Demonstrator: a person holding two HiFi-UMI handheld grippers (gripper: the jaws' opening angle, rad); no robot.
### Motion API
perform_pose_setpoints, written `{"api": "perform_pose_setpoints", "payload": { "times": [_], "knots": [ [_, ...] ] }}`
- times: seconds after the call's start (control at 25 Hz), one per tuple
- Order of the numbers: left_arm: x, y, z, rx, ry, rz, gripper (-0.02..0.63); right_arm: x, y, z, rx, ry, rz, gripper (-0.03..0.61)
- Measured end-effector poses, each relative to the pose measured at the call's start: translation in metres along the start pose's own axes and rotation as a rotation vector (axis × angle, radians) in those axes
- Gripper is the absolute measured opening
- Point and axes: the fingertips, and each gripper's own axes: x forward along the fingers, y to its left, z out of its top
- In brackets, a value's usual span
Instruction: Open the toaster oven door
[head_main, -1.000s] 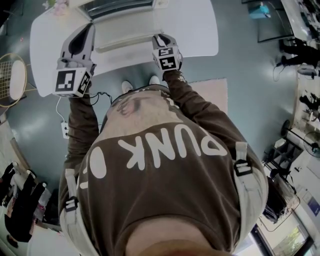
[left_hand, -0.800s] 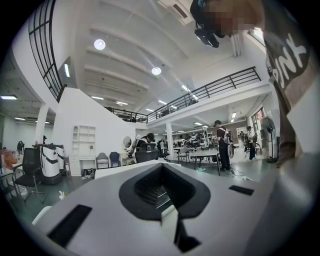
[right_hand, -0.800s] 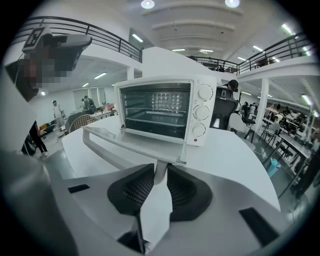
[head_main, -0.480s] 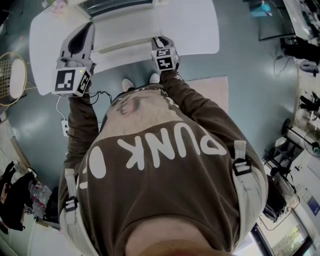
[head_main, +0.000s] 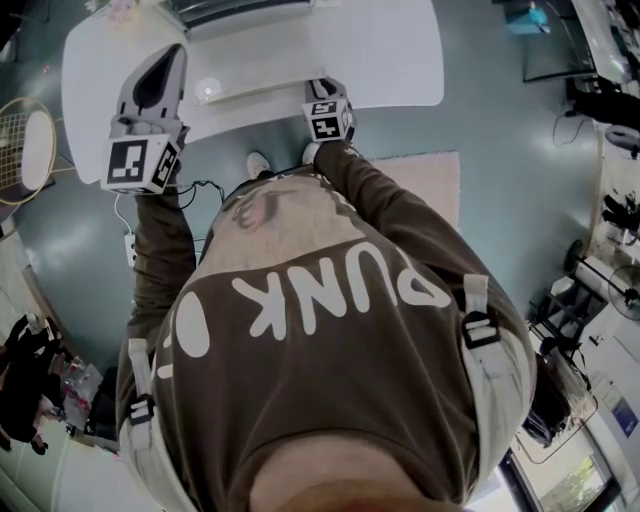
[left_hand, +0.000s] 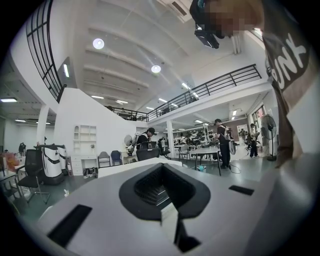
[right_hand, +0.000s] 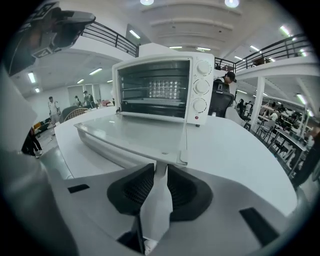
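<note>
- My left gripper (head_main: 175, 60) hangs over the left part of the white table (head_main: 400, 60). It is tilted up toward the ceiling of a large hall. Its fingers are together, with nothing between them.
- The toaster oven (right_hand: 165, 87) stands at the far side of the table, near its middle. It is white, with three round knobs (right_hand: 200, 86) stacked down its right side and a wire rack showing inside.
- Its door (right_hand: 132, 134) is folded all the way down and lies flat, reaching toward me, glass pane facing up.
- My right gripper (right_hand: 160, 172) sits at the door's front right corner. Its fingers are clamped on a narrow white piece at that edge of the door.
- A person in a dark cap (right_hand: 227, 80) stands behind the oven, to its right.
</note>
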Motion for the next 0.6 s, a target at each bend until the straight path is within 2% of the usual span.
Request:
{"api": "perform_pose_setpoints", "payload": {
  "times": [0.32, 0.6],
  "knots": [
    [-0.0043, 0.0043, -0.0027, -0.006, 0.005, 0.011, 0.003, 0.0050, 0.0038, -0.0054, -0.048, 0.021, -0.032, 0.098],
    [-0.0020, 0.0037, -0.0046, -0.012, 0.002, 0.005, 0.003, 0.0048, 0.0049, -0.0077, -0.134, 0.023, -0.029, 0.097]
  ]
}}
